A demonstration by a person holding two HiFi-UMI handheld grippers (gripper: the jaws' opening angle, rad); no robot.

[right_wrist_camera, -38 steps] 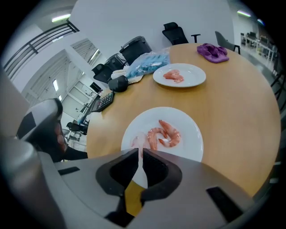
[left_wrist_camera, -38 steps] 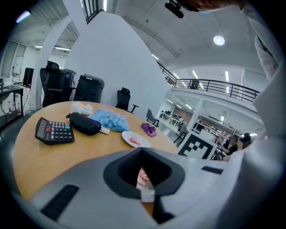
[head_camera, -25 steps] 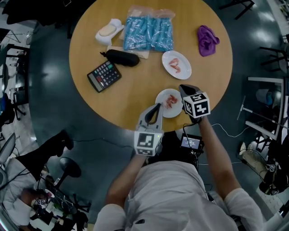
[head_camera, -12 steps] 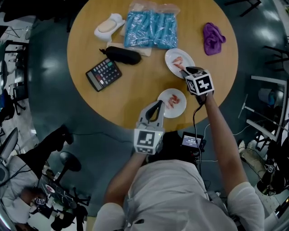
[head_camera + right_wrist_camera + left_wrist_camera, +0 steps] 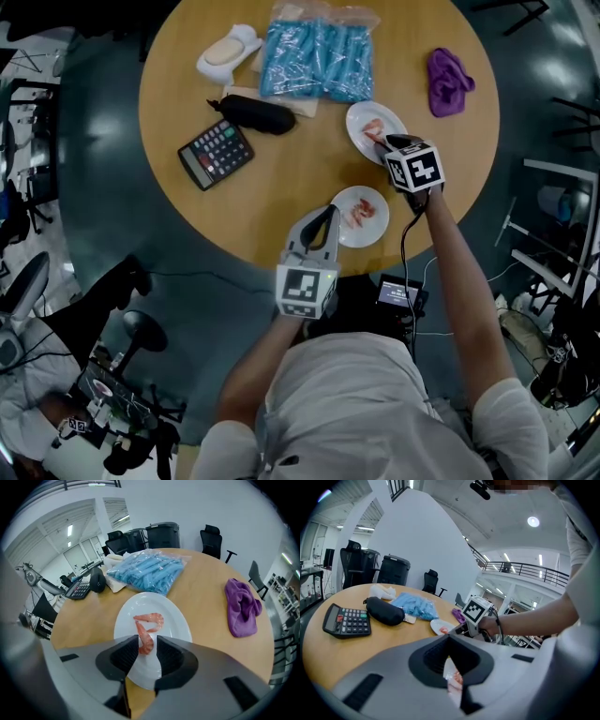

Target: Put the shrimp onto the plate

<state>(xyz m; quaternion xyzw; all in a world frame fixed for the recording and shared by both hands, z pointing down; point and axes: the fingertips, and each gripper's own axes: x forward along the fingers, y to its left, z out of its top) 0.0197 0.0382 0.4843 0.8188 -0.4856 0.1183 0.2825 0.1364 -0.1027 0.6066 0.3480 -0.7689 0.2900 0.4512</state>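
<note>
Two white plates sit on the round wooden table. On the far plate (image 5: 386,120) (image 5: 176,620) lie two pink shrimp: a curled one (image 5: 151,618) and one (image 5: 146,644) between the tips of my right gripper (image 5: 379,142) (image 5: 148,641). Its jaws have just been opening and now stand apart on either side of that shrimp, pads off it. The near plate (image 5: 373,228) holds more shrimp (image 5: 360,212). My left gripper (image 5: 329,212) (image 5: 449,638) hovers at the near plate's left rim, tips together, holding nothing. Shrimp (image 5: 456,679) show below its fingers.
A calculator (image 5: 217,153), a black case (image 5: 255,114), a bag of blue items (image 5: 317,60), a white-and-tan object (image 5: 227,52) and a purple cloth (image 5: 449,81) lie on the table's far half. The near table edge (image 5: 281,259) is just under my left gripper.
My right gripper has moved from over the near plate out to the far plate and lowered onto it. The left gripper has stayed in place.
</note>
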